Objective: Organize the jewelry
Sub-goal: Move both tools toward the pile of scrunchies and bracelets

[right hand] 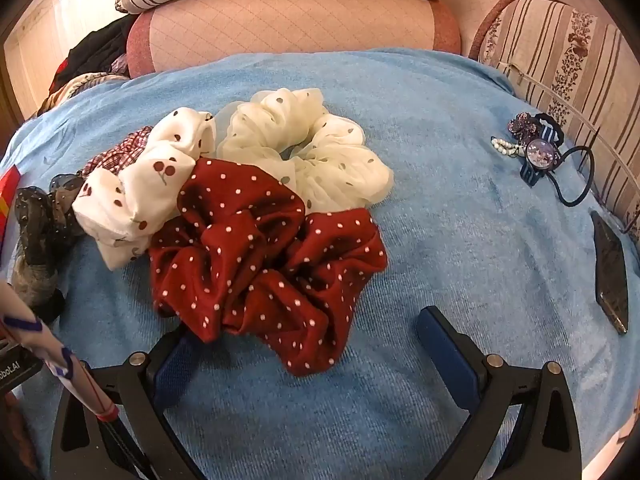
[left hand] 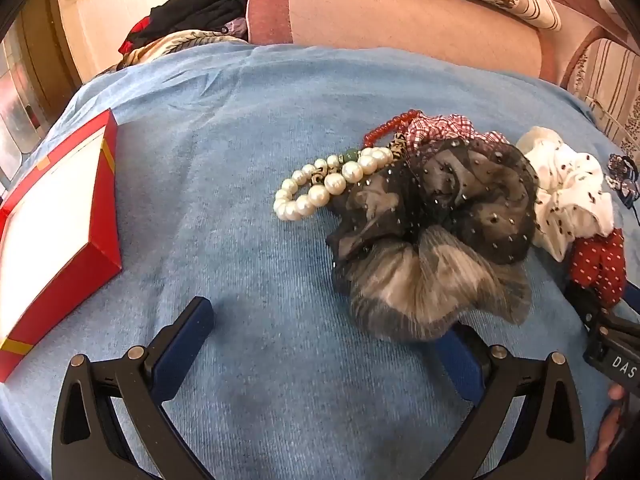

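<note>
In the left wrist view my left gripper [left hand: 328,328] is open just above the blue cloth [left hand: 248,128]; its right finger is partly under a grey-black sheer scrunchie [left hand: 436,236]. A pearl bracelet [left hand: 320,188] and red beads [left hand: 390,126] lie behind it. A red box with a white inside [left hand: 56,216] sits at the left. In the right wrist view my right gripper [right hand: 308,336] is open, with a red polka-dot scrunchie [right hand: 264,264] lying between its fingers and over the left one. A white cherry scrunchie [right hand: 148,192] and a cream dotted scrunchie [right hand: 308,148] lie behind.
A watch, small beads and a black hair tie [right hand: 540,152] lie at the far right of the cloth. A dark phone [right hand: 610,272] lies near the right edge. A sofa back with striped cushions [right hand: 292,24] stands behind. Dark clothes [left hand: 192,12] are piled at the back left.
</note>
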A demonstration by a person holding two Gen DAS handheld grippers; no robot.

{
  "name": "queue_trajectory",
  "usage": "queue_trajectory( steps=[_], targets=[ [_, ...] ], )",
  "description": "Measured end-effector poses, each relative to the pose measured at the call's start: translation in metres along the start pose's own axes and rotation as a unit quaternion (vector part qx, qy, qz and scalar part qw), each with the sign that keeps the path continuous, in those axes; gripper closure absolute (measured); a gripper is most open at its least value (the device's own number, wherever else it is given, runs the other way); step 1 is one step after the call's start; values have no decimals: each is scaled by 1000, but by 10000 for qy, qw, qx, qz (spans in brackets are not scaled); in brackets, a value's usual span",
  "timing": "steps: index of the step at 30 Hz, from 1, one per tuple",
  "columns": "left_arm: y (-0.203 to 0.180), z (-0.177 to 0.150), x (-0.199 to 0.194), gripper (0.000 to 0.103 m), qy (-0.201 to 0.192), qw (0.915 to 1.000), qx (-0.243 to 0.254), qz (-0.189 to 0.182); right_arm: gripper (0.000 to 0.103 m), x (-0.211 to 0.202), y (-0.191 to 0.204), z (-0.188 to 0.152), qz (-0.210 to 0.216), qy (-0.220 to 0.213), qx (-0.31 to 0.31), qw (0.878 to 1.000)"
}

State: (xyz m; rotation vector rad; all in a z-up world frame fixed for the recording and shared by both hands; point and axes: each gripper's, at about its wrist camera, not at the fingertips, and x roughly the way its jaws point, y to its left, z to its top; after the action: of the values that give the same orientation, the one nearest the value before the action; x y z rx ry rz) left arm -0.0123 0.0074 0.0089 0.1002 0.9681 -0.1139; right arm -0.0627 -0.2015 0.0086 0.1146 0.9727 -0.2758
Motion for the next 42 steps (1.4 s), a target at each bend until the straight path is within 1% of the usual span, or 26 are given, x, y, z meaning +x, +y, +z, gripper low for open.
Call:
queue_trajectory(
  steps=[4,9,12,15,16,19,22,24,27,30,34,40,42],
  targets=[
    [-4,-12,-12,0,-67,9999,116,-2,0,-12,-6,-8,120,32,119,9999],
    [-3,-28,-38,0,-123,9998,84,-119,2,-34,-12,-20,291,41,221,9993],
    [-2,-36,-62,0,-280,9995,91,-106,2,-61,-19,-26,471,-120,404,9980],
    [2,-48,-95,0,-484,9987,-43,-152,2,-91,-20,-34,760,-323,527,9952],
    [4,-54,-110,0,-604,9981,-94,-125,2,-97,-20,-38,809,-376,509,9947],
    [9,-66,-136,0,-866,9961,-172,-75,2,-131,-11,-51,946,-725,328,9923],
    [12,-71,-150,0,-992,9949,-192,-6,4,-150,0,-62,961,-984,102,9904],
    [12,-73,-155,0,-1027,9946,-143,88,5,-154,4,-63,973,-1017,15,9900],
    [15,-77,-163,0,-1092,9938,-125,165,6,-160,4,-66,1058,-1065,102,9886],
    [18,-79,-170,0,-1124,9934,-141,167,6,-166,2,-66,1080,-1143,129,9875],
    [17,-81,-175,0,-1274,9915,-104,229,6,-172,3,-67,1065,-1223,57,9868],
    [15,-72,-164,0,-1178,9930,-103,73,6,-159,9,-63,1041,-1070,20,9888],
    [13,-70,-158,0,-1140,9934,-83,26,7,-156,8,-63,1024,-1036,32,9893]
  ],
)
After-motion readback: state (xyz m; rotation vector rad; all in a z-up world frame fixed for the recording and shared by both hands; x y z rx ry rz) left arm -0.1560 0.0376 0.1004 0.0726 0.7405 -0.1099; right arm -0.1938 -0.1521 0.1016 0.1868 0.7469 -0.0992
